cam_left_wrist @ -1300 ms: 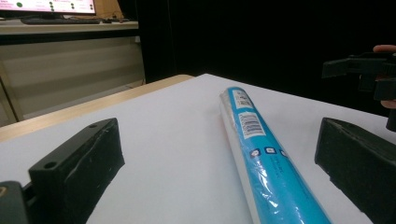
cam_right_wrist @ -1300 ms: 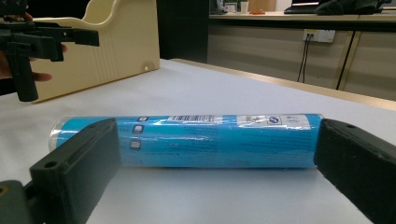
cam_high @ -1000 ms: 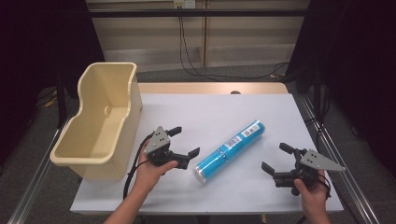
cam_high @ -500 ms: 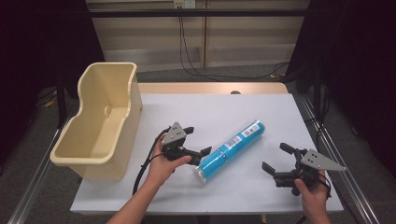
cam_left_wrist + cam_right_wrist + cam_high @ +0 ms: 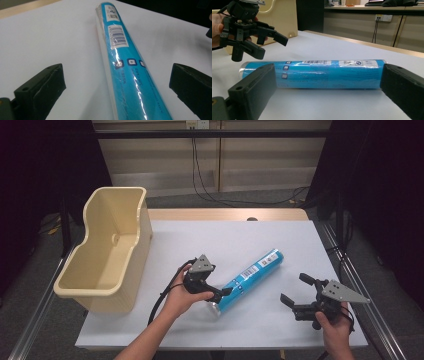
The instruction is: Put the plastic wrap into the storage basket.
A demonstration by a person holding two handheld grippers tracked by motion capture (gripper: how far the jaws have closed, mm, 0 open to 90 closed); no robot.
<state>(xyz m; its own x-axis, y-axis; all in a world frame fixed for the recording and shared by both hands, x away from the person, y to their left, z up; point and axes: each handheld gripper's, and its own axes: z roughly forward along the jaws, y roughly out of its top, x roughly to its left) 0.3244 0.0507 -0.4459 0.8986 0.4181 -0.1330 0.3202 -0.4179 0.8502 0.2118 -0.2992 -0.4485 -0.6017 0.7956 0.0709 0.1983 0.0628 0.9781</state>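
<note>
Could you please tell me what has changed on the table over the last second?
The left gripper has moved right, towards the near end of the blue plastic-wrapped tube, and now hangs over it with open jaws on either side, not yet closed. The tube lies where it was, diagonal on the white table. The right gripper stays open and apart, and the cream plastic bin is unmoved.

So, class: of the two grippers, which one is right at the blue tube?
The left gripper: its open fingers straddle the blue tube near its lower end. The right gripper hangs open, well clear of the tube.
</note>
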